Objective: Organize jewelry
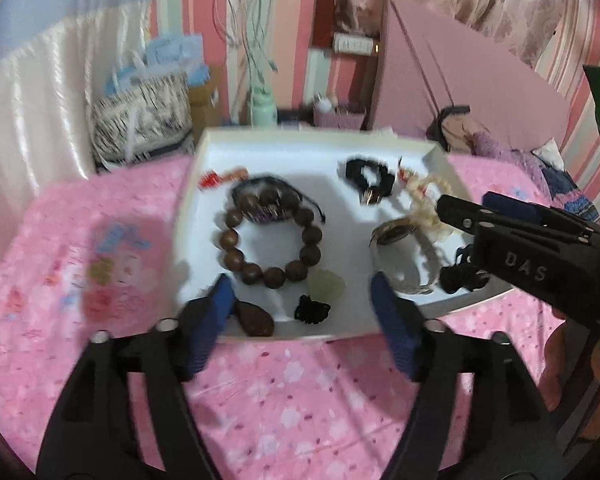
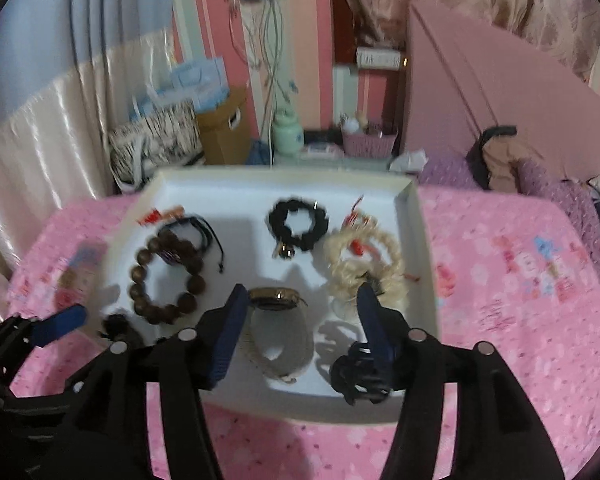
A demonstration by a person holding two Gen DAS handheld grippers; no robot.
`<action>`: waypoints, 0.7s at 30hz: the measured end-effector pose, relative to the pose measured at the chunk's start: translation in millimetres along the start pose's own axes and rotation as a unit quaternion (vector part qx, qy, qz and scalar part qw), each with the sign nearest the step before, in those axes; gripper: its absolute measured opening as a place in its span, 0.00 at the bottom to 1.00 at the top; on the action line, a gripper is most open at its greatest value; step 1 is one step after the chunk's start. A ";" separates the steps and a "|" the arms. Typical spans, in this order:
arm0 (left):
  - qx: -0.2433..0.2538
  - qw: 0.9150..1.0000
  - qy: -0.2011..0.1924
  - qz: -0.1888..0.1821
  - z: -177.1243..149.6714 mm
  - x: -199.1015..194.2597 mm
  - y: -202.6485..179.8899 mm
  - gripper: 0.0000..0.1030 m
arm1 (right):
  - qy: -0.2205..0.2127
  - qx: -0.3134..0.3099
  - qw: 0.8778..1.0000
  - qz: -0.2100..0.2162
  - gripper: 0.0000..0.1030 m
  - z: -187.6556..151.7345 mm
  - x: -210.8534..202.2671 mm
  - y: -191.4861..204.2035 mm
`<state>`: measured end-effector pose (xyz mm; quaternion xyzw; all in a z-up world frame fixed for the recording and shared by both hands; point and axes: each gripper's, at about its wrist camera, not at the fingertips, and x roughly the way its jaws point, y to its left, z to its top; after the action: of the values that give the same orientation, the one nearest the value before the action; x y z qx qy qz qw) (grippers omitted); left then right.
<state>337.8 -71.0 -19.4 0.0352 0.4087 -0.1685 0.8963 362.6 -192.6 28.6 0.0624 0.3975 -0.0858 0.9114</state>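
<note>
A shallow white box (image 1: 284, 148) (image 2: 424, 264) lies on the pink bed and holds the jewelry. In it are a brown wooden bead bracelet (image 1: 270, 236) (image 2: 166, 276), a black scrunchie (image 1: 366, 180) (image 2: 298, 222), a cream bead string (image 1: 424, 200) (image 2: 364, 268), a wristwatch (image 1: 400, 248) (image 2: 278, 324), a pale green pendant (image 1: 326, 284), a brown teardrop pendant (image 1: 254, 318) and a black hair claw (image 2: 360, 372). My left gripper (image 1: 300, 300) is open and empty over the box's near edge. My right gripper (image 2: 300, 308) is open and empty, its fingers either side of the watch.
The pink flowered bedsheet (image 1: 284, 408) (image 2: 500, 300) surrounds the box. Bags (image 1: 140, 116), a mint bottle (image 1: 262, 110) and a small purple basket (image 2: 368, 142) stand behind the bed. A pink headboard (image 2: 500, 92) and clothes (image 1: 500, 152) are at the right.
</note>
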 end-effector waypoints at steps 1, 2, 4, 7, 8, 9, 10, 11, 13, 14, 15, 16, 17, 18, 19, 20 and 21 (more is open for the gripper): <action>0.002 1.000 -0.008 0.005 -0.3 -9.7 0.3 0.79 | -0.010 -0.002 1.000 -0.004 0.71 0.7 -10.7 -0.6; 0.003 1.000 -0.019 0.013 -1.6 -23.1 1.0 0.84 | -0.020 -0.006 1.000 -0.008 0.76 0.1 -21.6 0.0; 0.005 0.999 -0.038 0.023 -7.1 -49.7 3.7 0.90 | -0.039 -0.013 0.999 -0.016 0.77 -5.5 -48.6 1.1; -0.002 0.997 -0.059 0.041 -17.9 -83.1 9.0 0.97 | -0.059 -0.006 0.998 -0.019 0.79 -19.8 -83.8 -2.1; -0.007 0.997 -0.065 0.047 -23.4 -95.8 10.6 0.97 | -0.066 -0.002 0.998 -0.019 0.81 -27.9 -96.6 -3.5; -0.010 0.996 -0.073 0.047 -30.0 -108.4 11.4 0.97 | -0.071 0.000 0.997 -0.020 0.82 -34.0 -105.8 -4.4; -0.012 0.996 -0.078 0.048 -35.3 -117.8 10.9 0.97 | -0.080 0.001 0.997 -0.021 0.84 -44.2 -120.1 -5.4; -0.014 0.995 -0.084 0.054 -42.9 -128.5 9.9 0.97 | -0.088 0.004 0.996 -0.024 0.88 -53.0 -132.4 -6.1; -0.016 0.993 -0.095 0.071 -57.8 -145.6 6.6 0.97 | -0.097 0.009 0.995 -0.022 0.90 -69.8 -153.9 -7.6; -0.017 0.992 -0.099 0.076 -64.7 -152.2 5.1 0.97 | -0.099 0.010 0.995 -0.018 0.90 -76.4 -162.3 -8.4; -0.019 0.992 -0.101 0.078 -70.7 -157.5 3.5 0.97 | -0.100 0.012 0.995 -0.015 0.90 -83.6 -170.5 -9.4; -0.022 0.991 -0.103 0.079 -80.5 -164.5 1.5 0.97 | -0.098 0.014 0.995 -0.015 0.90 -93.3 -180.3 -10.1; -0.024 0.991 -0.104 0.080 -87.5 -169.8 1.2 0.97 | -0.096 0.013 0.995 -0.015 0.90 -100.6 -186.4 -10.5; -0.028 0.990 -0.106 0.087 -94.1 -174.3 -0.7 0.97 | -0.096 0.012 0.995 -0.014 0.90 -105.4 -190.0 -10.8; -0.029 0.989 -0.108 0.092 -99.1 -177.0 -1.7 0.97 | -0.099 0.011 0.995 -0.018 0.90 -114.9 -197.3 -11.3; -0.032 0.988 -0.111 0.099 -106.2 -180.7 -3.5 0.97 | -0.102 0.010 0.994 -0.022 0.90 -121.2 -200.8 -11.6; -0.033 0.988 -0.114 0.103 -111.8 -184.5 -5.4 0.97 | -0.106 0.010 0.994 -0.025 0.90 -126.9 -203.3 -12.1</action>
<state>143.1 -3.2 44.2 0.0280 0.3031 -0.0644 0.9504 133.5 -159.6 91.7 0.0521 0.2993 -0.1186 0.9453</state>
